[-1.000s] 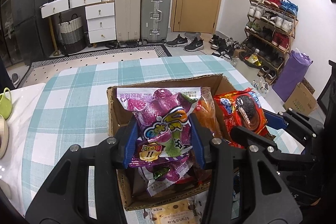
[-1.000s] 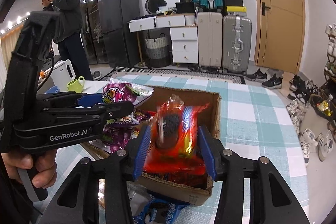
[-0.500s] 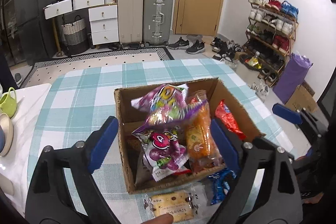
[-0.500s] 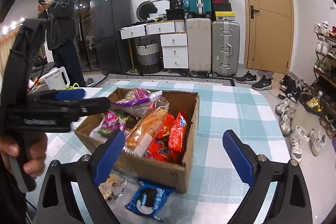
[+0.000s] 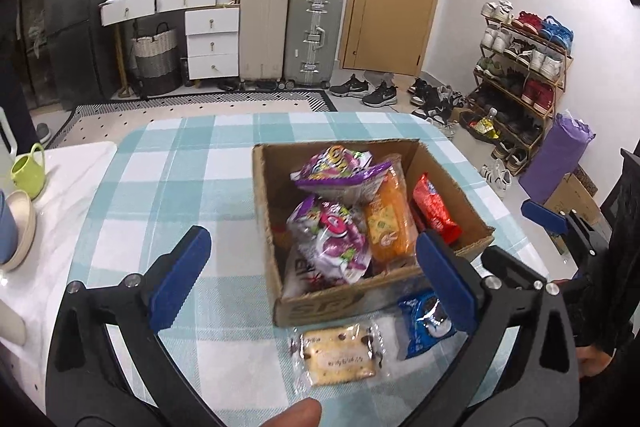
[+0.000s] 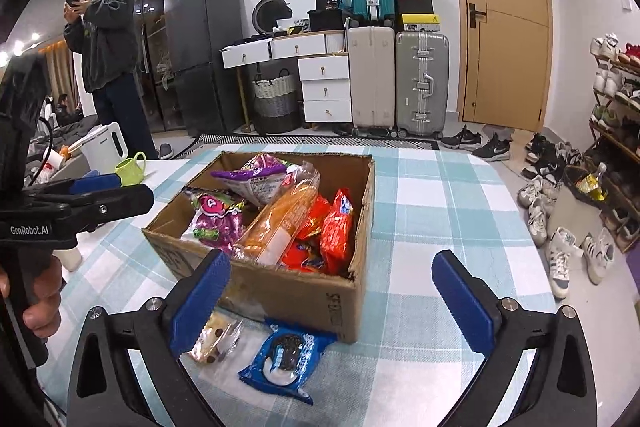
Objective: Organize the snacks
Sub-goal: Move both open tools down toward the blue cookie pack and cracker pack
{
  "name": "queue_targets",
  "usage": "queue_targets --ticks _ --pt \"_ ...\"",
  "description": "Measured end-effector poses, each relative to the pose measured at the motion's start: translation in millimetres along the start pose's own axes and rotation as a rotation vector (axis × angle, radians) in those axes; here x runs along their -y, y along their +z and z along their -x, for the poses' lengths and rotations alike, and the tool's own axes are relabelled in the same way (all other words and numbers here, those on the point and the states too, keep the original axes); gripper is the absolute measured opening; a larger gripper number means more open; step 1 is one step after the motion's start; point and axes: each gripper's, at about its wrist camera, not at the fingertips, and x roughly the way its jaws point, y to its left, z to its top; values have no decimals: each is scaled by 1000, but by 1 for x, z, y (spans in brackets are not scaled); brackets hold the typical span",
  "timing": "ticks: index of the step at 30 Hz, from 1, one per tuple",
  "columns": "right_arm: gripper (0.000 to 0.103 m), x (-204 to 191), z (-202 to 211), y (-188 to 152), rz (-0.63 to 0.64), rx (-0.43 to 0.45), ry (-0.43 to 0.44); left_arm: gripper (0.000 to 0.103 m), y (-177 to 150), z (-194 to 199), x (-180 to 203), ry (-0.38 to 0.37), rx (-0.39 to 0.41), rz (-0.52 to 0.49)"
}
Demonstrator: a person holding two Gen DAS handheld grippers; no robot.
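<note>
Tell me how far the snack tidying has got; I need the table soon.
Mostly done: the cardboard box already holds the purple candy bags, an orange packet and red packets. Nothing is in hand: the left tongs and right tongs are both open and empty. Left on the tablecloth in front of the box: the blue cookie pack and the clear-wrapped cracker.

Both hand-held grippers (image 5: 312,267) (image 6: 340,291) released packets into box (image 5: 316,307), withdrew.
</note>
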Motion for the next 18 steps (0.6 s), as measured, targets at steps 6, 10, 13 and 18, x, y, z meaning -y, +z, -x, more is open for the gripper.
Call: queue_targets --ticks 6,10,13,18 --pt "102 -1 -1 -10 -13 -32 9 102 -14 5 -9 22 -13 22" --pt "102 -2 -3 -17 -20 -55 12 102 -26 6 -14 30 -27 41" --pt "102 -3 -6 -23 -30 -78 14 102 -35 4 -17 36 -44 52" --pt "102 -6 -10 -33 -38 -106 18 102 -50 -3 -20 48 -74 57"
